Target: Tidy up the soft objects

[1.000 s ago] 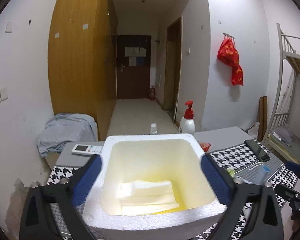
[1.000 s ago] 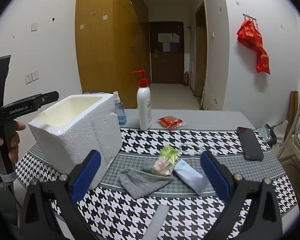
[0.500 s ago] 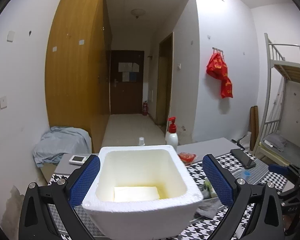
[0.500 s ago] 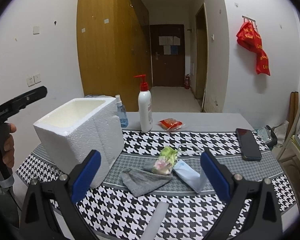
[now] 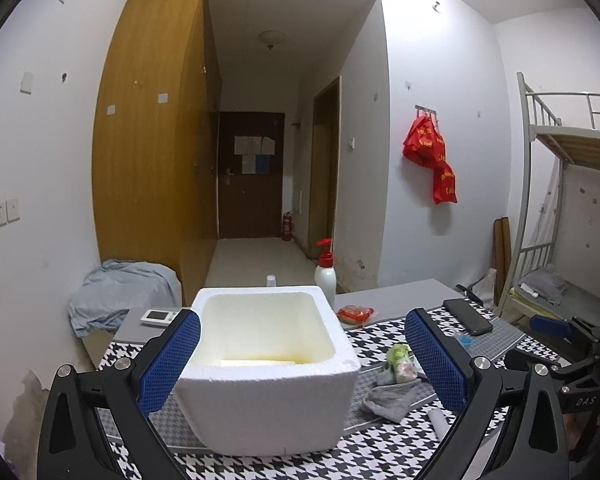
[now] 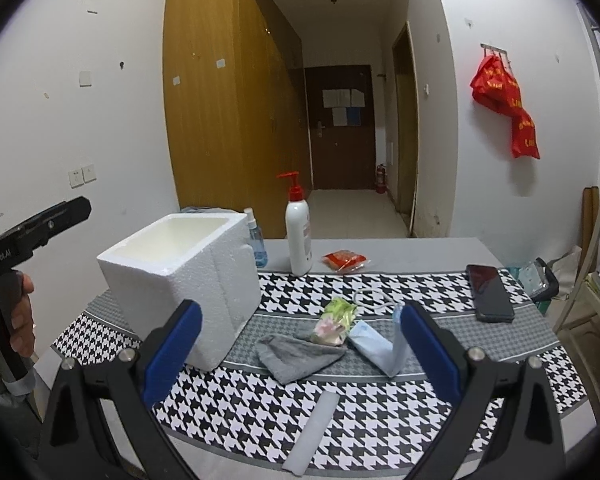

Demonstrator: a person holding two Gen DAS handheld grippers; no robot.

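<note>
White foam forms the box that stands on the counter, and something pale and flat is seen lying at its bottom. Between the spread fingers of the left tool the box is framed, but no contact is shown; nothing is held. The right tool is likewise released and empty, held above the near edge of the counter. Just right of the box, the loose soft items are gathered: a grey cloth, a green-and-pink packet resting partly on it, and a light-blue face mask beside them. A white strip lies nearer (its material cannot be told). The step in hand is judged to be the choice of the next item. For that, the right tool would need to be lowered over the cloth and closed on a raised fold, then carried over the open box.
</note>
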